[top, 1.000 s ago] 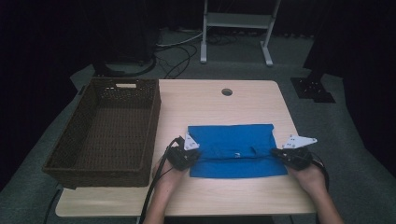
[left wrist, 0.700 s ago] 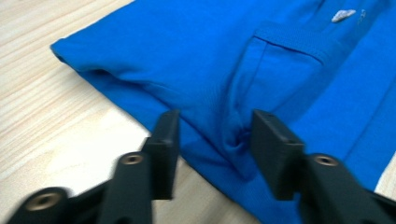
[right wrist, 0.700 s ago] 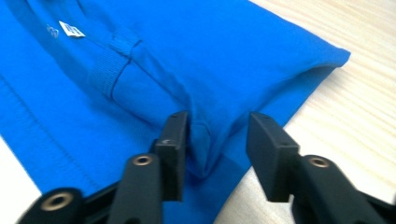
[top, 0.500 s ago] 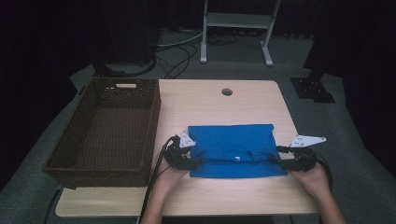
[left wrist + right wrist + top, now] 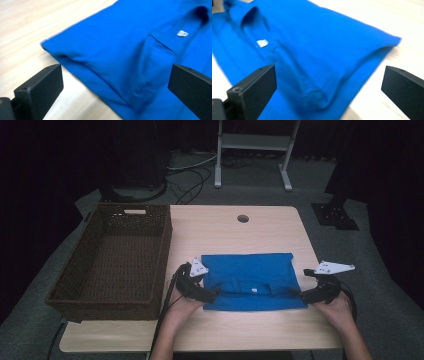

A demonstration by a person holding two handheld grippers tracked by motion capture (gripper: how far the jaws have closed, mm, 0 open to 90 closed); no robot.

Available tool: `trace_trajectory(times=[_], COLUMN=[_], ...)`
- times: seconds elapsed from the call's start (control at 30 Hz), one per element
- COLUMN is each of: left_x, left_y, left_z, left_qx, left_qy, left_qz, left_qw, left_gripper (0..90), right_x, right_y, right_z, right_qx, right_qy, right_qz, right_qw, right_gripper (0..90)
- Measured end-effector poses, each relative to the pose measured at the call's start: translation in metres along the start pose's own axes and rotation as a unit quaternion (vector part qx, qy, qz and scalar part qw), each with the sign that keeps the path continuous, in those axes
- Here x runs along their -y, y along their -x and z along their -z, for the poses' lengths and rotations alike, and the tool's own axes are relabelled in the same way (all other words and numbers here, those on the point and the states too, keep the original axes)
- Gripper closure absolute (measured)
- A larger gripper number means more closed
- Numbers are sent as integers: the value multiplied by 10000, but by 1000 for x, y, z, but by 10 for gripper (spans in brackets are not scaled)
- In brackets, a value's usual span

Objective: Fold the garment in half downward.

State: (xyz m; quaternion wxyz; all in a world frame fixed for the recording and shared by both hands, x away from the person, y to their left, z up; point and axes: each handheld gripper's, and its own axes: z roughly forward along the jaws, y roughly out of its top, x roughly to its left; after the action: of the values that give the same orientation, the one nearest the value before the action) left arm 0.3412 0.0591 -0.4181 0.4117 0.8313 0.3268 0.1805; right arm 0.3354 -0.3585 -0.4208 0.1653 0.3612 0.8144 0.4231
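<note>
A blue shirt [image 5: 250, 279] lies folded flat on the wooden table [image 5: 235, 232], its collar and white label [image 5: 255, 290] near the front edge. My left gripper [image 5: 209, 296] sits at the shirt's front left corner and my right gripper [image 5: 301, 295] at its front right corner. Both sets of jaws have just been opening. In the left gripper view the left gripper [image 5: 116, 90] stands wide open over the shirt [image 5: 120, 47], pads off the cloth. The right gripper [image 5: 328, 90] is equally open above the shirt [image 5: 312, 47] in its own view.
A dark woven basket [image 5: 164, 247] stands along the table's left side, close to my left hand. A round cable hole [image 5: 243, 218] is at the table's far middle. A metal stand [image 5: 252, 142] and cables lie on the floor beyond.
Both grippers have opened and let go of the shirt's front corners. The hands have stayed almost where they were, and the shirt lies flat.
</note>
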Motion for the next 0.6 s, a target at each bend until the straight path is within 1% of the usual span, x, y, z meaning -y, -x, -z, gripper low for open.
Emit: trace_trajectory(times=[0.07,0.13,0.23,0.27,0.3,0.4,0.43,0.47,0.5,0.53,0.57,0.6], left_x=[-5,-10,-15,-17,-18,-21,-20,-20,-19,-19,-16,-14], left_y=[-3,-6,-9,-11,-12,-19,-24,-27,-29,-29,-33,-34], left_z=[-1,-4,-8,-10,-13,-21,-26,-29,-32,-32,-38,-40], left_qx=[-40,-51,-70,-81,-90,-126,-170,-169,-198,-198,-220,-233], left_qy=[64,67,75,77,41,-6,4,-68,-139,-139,-233,-277], left_qz=[38,56,53,55,69,116,170,219,213,213,253,262], left_qw=[10000,9999,9999,9999,9999,9999,9997,9996,9995,9995,9992,9990], left_gripper=[0,0,0,0,0,0,0,0,0,0,0,0], right_x=[-3,-6,-10,-10,-13,-15,-17,-18,-18,-19,-19,-19], right_y=[4,8,13,13,16,19,23,24,26,27,28,30], right_z=[0,-3,-8,-8,-14,-19,-23,-26,-28,-31,-34,-36], right_qx=[32,61,115,115,145,181,200,207,210,231,258,263], right_qy=[36,43,-11,-11,-68,-122,-151,-173,-196,-222,-270,-309], right_qz=[-58,-74,-114,-114,-146,-144,-153,-184,-208,-209,-210,-215], right_qw=[10000,9999,9999,9999,9998,9997,9996,9995,9994,9993,9991,9989], right_gripper=[0,0,0,0,0,0,0,0,0,0,0,0])
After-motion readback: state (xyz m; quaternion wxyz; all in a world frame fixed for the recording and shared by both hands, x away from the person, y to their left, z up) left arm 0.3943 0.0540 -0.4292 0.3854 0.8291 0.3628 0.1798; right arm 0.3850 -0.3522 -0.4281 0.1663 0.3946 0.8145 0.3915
